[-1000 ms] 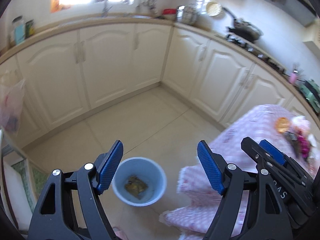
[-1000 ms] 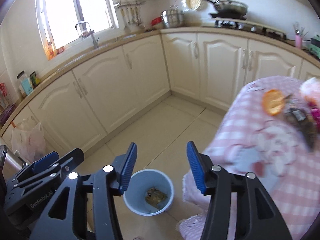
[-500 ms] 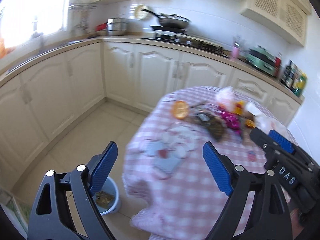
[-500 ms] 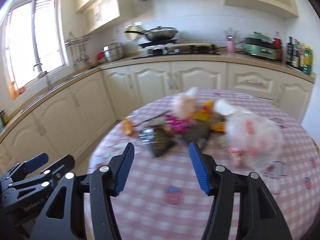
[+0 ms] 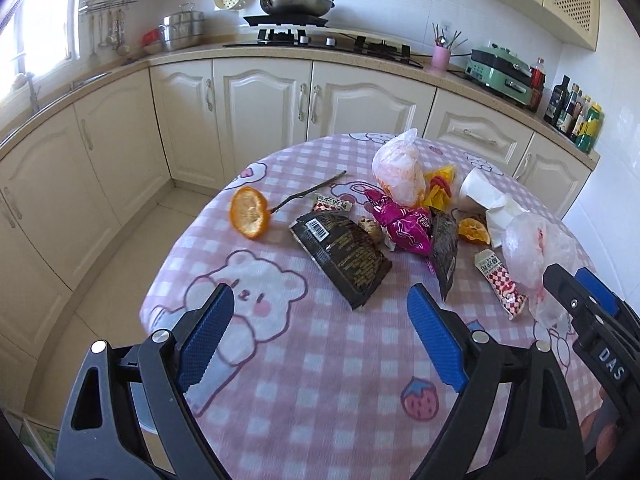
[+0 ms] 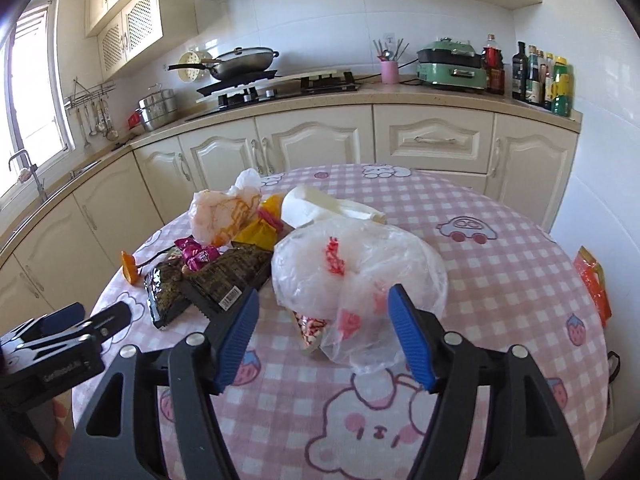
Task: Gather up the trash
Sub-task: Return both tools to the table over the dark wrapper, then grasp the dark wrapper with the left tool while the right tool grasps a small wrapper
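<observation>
Both the left gripper and right gripper hover wide open and empty, the right's jaws having just been opening, above the litter-strewn pink checked tablecloth, with a crumpled clear plastic bag lying beyond the right one's blue pads.

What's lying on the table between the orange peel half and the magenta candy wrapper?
The big black snack wrapper, in the left wrist view, between the orange peel and magenta wrapper.

Two black wrappers, perhaps three

Round table in pink checked cloth carried orange half, dark wrappers, plastic bags, twig.
</observation>
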Action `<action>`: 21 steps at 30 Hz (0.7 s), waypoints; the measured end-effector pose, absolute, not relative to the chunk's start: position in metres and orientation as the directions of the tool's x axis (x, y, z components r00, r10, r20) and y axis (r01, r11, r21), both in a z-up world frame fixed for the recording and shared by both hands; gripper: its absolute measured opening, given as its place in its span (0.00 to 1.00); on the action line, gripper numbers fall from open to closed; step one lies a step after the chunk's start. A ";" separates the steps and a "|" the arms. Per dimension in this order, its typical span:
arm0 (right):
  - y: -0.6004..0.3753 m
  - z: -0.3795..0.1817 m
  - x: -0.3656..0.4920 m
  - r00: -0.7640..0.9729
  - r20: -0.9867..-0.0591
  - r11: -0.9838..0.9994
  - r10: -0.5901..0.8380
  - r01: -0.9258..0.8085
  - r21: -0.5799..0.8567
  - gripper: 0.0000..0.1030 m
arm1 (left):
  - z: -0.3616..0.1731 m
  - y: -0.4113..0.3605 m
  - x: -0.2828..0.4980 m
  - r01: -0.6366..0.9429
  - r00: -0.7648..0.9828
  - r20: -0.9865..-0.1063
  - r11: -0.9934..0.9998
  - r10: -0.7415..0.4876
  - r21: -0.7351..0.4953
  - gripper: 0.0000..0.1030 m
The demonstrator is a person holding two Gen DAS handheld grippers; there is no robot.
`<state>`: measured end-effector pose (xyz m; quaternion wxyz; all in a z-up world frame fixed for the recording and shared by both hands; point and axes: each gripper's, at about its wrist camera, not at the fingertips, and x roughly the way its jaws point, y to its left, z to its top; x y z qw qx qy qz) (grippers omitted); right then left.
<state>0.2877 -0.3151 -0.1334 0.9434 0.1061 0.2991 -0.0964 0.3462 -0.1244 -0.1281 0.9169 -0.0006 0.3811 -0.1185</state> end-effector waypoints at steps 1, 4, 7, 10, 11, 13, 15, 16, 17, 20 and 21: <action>-0.312 -0.133 0.292 0.806 -0.583 0.961 -0.104 0.232 0.149 0.64 | -0.129 -0.127 0.350 0.215 0.679 -0.702 0.972 -0.215 -0.090 0.83; -0.299 -0.127 0.304 0.818 -0.568 0.972 -0.090 0.197 0.129 0.64 | -0.136 -0.130 0.363 0.212 0.659 -0.718 0.971 -0.223 -0.107 0.83; -0.289 -0.126 0.315 0.823 -0.562 0.977 -0.083 0.180 0.118 0.64 | -0.143 -0.134 0.374 0.209 0.641 -0.734 0.971 -0.227 -0.117 0.83; -0.285 -0.126 0.324 0.823 -0.563 0.978 -0.081 0.174 0.114 0.64 | -0.150 -0.141 0.383 0.211 0.624 -0.744 0.968 -0.241 -0.136 0.79; -0.284 -0.127 0.327 0.822 -0.564 0.979 -0.082 0.174 0.110 0.64 | -0.152 -0.143 0.386 0.211 0.617 -0.749 0.967 -0.242 -0.139 0.75; -0.283 -0.129 0.330 0.821 -0.565 0.979 -0.084 0.173 0.106 0.64 | -0.157 -0.145 0.392 0.215 0.599 -0.760 0.965 -0.251 -0.149 0.66; -0.281 -0.133 0.334 0.816 -0.571 0.980 -0.094 0.177 0.091 0.64 | -0.157 -0.145 0.393 0.225 0.597 -0.752 0.958 -0.278 -0.175 0.46; -0.280 -0.135 0.334 0.814 -0.573 0.980 -0.096 0.177 0.087 0.64 | -0.157 -0.145 0.393 0.235 0.595 -0.750 0.954 -0.291 -0.184 0.41; -0.279 -0.136 0.336 0.811 -0.576 0.981 -0.096 0.175 0.084 0.64 | -0.156 -0.146 0.392 0.245 0.594 -0.745 0.950 -0.305 -0.194 0.34; -0.273 -0.136 0.338 0.812 -0.576 0.983 -0.096 0.167 0.071 0.64 | -0.154 -0.142 0.387 0.261 0.598 -0.733 0.943 -0.326 -0.207 0.24; -0.271 -0.135 0.338 0.814 -0.574 0.985 -0.095 0.161 0.066 0.64 | -0.152 -0.139 0.385 0.263 0.602 -0.728 0.942 -0.329 -0.208 0.20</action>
